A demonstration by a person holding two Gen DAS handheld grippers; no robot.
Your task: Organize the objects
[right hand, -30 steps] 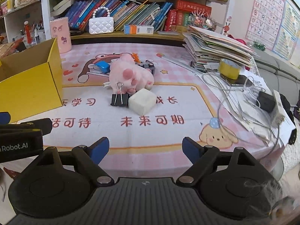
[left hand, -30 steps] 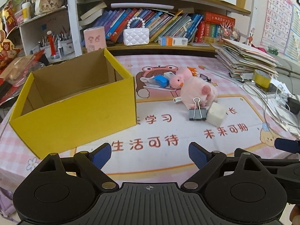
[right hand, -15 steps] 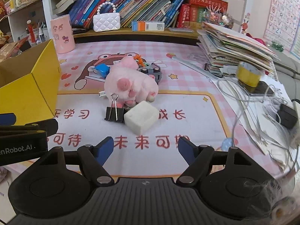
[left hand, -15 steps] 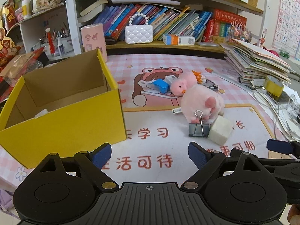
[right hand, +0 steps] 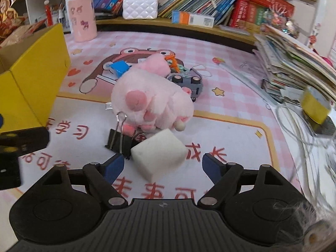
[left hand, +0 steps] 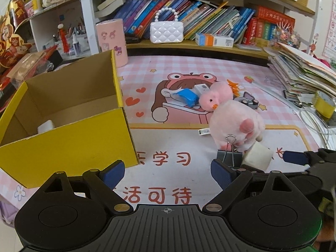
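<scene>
A yellow cardboard box (left hand: 69, 140) stands open at the left, with a small white object (left hand: 45, 127) on its floor. A pink plush (left hand: 235, 121) lies on the mat; a black binder clip (left hand: 229, 157) and a white foam cube (left hand: 257, 157) rest against its front. Behind it are a blue block (left hand: 187, 96) and a grey toy car (left hand: 248, 103). My left gripper (left hand: 167, 173) is open and empty, near the box's corner. My right gripper (right hand: 162, 167) is opening, the white cube (right hand: 159, 153) just ahead between its fingertips, untouched, with the clip (right hand: 118, 141) beside its left finger.
A leaning stack of papers (left hand: 302, 71), a yellow tape roll (left hand: 324, 106) and loose cables (right hand: 298, 126) crowd the right side. A pink cup (left hand: 112, 40) and a white purse (left hand: 167, 31) stand by the bookshelf at the back.
Both grippers have moved forward toward the toy pile. The white cube now lies between the right fingertips. The left view has come nearer the box and shows its floor.
</scene>
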